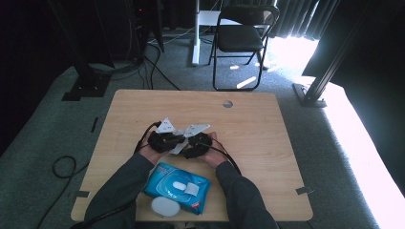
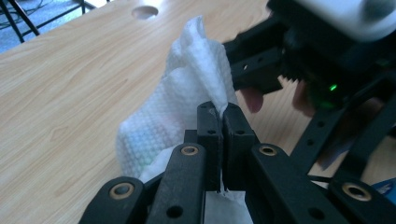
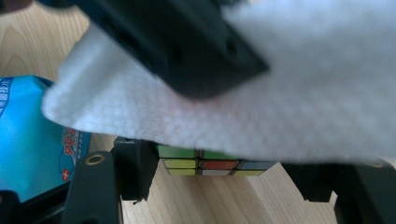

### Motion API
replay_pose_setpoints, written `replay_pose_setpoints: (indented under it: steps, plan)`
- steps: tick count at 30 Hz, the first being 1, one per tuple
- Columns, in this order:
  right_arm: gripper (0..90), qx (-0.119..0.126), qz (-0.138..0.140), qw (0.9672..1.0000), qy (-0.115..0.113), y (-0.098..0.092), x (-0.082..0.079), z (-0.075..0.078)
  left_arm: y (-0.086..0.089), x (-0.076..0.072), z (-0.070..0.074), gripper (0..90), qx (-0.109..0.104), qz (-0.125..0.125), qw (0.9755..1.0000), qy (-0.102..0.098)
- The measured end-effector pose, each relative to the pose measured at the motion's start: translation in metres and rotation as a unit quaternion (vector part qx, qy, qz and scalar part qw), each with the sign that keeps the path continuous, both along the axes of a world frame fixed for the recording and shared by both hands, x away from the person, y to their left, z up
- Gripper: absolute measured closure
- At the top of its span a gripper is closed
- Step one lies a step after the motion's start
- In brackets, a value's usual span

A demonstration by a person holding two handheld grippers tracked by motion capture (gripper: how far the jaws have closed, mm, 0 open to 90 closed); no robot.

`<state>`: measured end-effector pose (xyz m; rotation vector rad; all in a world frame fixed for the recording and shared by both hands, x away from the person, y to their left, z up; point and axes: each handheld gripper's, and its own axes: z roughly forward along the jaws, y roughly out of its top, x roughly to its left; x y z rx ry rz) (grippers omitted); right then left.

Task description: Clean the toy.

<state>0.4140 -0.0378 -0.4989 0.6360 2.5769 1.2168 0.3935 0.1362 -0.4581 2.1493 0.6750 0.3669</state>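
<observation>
At the table's middle my two grippers meet tip to tip. My left gripper [image 2: 223,112] is shut on a white textured wipe [image 2: 187,93], which bunches up beyond its tips. In the right gripper view a colourful puzzle cube [image 3: 217,164] sits between the jaws of my right gripper [image 3: 217,179], both pads against its sides. The wipe [image 3: 303,93] drapes over the cube's top, and the left gripper's black jaw lies on it. In the high view the left gripper [image 1: 173,141] and right gripper [image 1: 189,147] show the wipe [image 1: 179,146] between them; the cube is hidden there.
A blue pack of wet wipes [image 1: 177,187] lies near the wooden table's [image 1: 253,129] front edge between the forearms, with a white oval object [image 1: 165,207] beside it. A round cable hole [image 1: 228,103] is at the far edge. A folding chair [image 1: 243,33] stands beyond.
</observation>
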Motion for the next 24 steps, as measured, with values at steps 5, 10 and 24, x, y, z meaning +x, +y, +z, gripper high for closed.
replay_pose_setpoints:
  steps: [5, 10, 24]
  plan:
    - [34.3, 0.001, 0.003, 1.0000, -0.002, -0.001, -0.001, 0.001, 0.001, 0.002, -0.002, 87.4, 0.006, 0.006, 1.0000, 0.000]
    - [34.4, 0.000, 0.005, 1.0000, -0.004, -0.001, -0.001, 0.001, 0.005, 0.003, -0.003, 86.8, 0.016, 0.017, 0.9997, -0.007]
    - [34.4, -0.002, 0.013, 0.9999, -0.008, -0.004, -0.003, 0.003, 0.020, 0.012, -0.003, 86.2, 0.010, 0.073, 0.9972, -0.014]
